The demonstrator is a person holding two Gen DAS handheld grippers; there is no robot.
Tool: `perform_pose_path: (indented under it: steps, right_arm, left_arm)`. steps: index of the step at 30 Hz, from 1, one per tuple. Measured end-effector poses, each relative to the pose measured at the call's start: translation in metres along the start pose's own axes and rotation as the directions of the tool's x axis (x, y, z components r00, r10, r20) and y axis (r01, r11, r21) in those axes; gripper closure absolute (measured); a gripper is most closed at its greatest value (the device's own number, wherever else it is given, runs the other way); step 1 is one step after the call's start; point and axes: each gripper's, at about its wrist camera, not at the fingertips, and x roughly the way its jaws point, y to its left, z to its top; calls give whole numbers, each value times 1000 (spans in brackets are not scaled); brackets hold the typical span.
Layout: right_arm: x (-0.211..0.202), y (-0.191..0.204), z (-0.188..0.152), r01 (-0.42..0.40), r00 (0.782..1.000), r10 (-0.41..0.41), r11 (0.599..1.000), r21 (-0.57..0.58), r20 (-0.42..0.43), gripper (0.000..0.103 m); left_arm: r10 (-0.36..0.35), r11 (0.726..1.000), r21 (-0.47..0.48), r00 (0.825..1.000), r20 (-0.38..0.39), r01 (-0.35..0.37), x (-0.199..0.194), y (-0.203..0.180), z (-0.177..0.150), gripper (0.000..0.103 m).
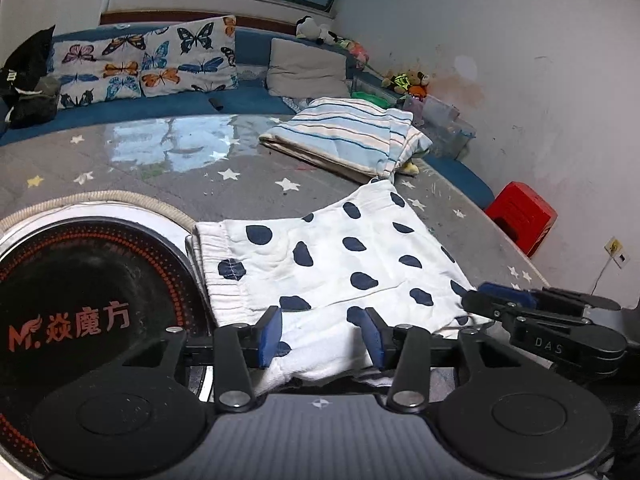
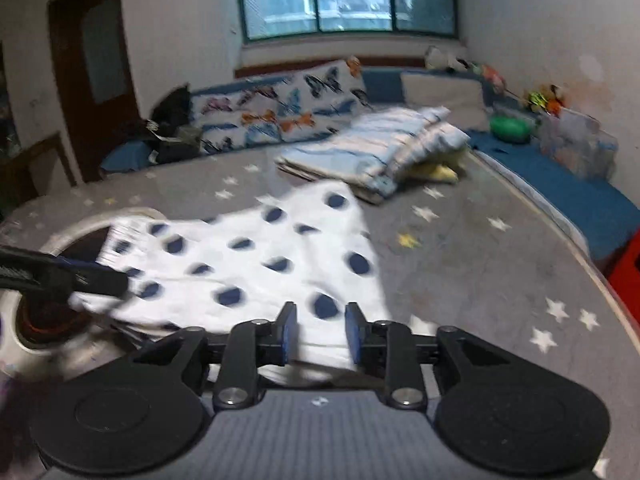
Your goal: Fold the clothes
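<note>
- Nearest the lens, the left hand-held gripper (image 1: 322,338) is seen with its blue pads spread apart, the near hem of a white polka-dot garment (image 1: 340,264) lying between them; no pinch on the cloth is shown.
- The right hand-held gripper (image 2: 320,336) is likewise seen parted over the same hem, with motion blur across its view.
- The garment is spread flat on the star-patterned tabletop (image 1: 160,176), its ribbed waistband turned toward a round black cooker plate (image 1: 92,280).
- A fold of the near edge is judged to be in hand; whether the hem is about to be gripped or was just let go cannot be settled.
- Further back, a striped folded cloth (image 1: 348,132) is laid flat, its near corner just at the garment's far tip.
</note>
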Motion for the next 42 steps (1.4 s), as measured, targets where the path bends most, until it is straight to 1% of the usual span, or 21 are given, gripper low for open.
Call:
perform_pose_path:
  steps: [2, 3, 7, 8, 9, 10, 11, 12, 16, 17, 18, 20, 21, 22, 24, 25, 29, 35, 42]
  right_arm:
    - [2, 9, -1, -33, 999, 33, 999, -10, -2, 72]
    - [4, 13, -3, -41, 999, 41, 999, -15, -8, 72]
    - [8, 21, -15, -37, 998, 36, 999, -31, -44, 71]
    - [6, 22, -17, -34, 999, 32, 999, -38, -42, 66]
    - [3, 23, -18, -32, 999, 30, 999, -44, -37, 62]
    - [-1, 24, -18, -33, 999, 32, 998, -48, -30, 55]
    - [-5, 26, -18, -34, 999, 33, 998, -53, -22, 48]
    - [-8, 28, -18, -34, 999, 33, 998, -61, -14, 46]
    - [-18, 40, -21, -31, 999, 32, 995, -97, 5, 27]
    - [-20, 43, -23, -30, 999, 31, 994, -102, 9, 24]
    - [-22, 46, -24, -28, 999, 29, 994, -106, 13, 22]
    - [-26, 52, -27, -24, 999, 26, 993, -115, 20, 11]
    - [-28, 55, -29, -24, 999, 27, 993, -117, 24, 11]
    - [-30, 57, -31, -27, 999, 30, 993, -112, 26, 10]
    - [-34, 61, -34, -29, 999, 33, 994, -105, 29, 6]
    - [-36, 63, -37, -25, 999, 29, 994, -102, 35, 0]
    - [-45, 70, -45, -2, 998, 7, 996, -89, 58, 0]
    - [-53, 78, -53, 21, 998, -18, 998, -65, 58, 0]
    - [-60, 82, -71, 24, 998, -24, 1000, -11, 51, 0]
  left_arm:
    - [1, 1000, 1, 1000, 3, -1, -4, -1, -3, 55]
    - [2, 1000, 2, 1000, 5, -2, -6, -1, -4, 55]
    - [4, 1000, 4, 1000, 12, -4, -14, -3, -10, 54]
    - [5, 1000, 5, 1000, 14, -5, -15, -4, -12, 53]
    - [6, 1000, 5, 1000, 15, -6, -17, -4, -13, 48]
    - [6, 1000, 6, 1000, 17, -6, -19, -5, -15, 43]
    - [7, 1000, 6, 1000, 19, -7, -21, -5, -16, 41]
    - [7, 1000, 7, 1000, 20, -8, -23, -6, -18, 37]
    - [10, 1000, 9, 1000, 27, -10, -31, -8, -24, 25]
    - [11, 1000, 12, 999, 31, -11, -34, -8, -27, 23]
    - [11, 1000, 14, 999, 34, -12, -38, -9, -29, 19]
    - [7, 1000, 13, 999, 41, -8, -44, -8, -35, 12]
    - [6, 1000, 11, 999, 42, -7, -47, -8, -38, 7]
    - [6, 1000, 8, 999, 46, -7, -50, -7, -42, 4]
    - [-1, 1000, 5, 999, 49, 1, -56, -7, -47, 2]
    - [-6, 1000, 6, 999, 50, 6, -59, -7, -49, 0]
    - [-15, 1000, 9, 998, 56, 14, -70, -8, -58, 0]
    - [25, 1000, 0, 1000, 16, -25, -78, -9, -75, 0]
    - [41, 999, -14, 999, 10, -41, -86, -10, -96, 0]
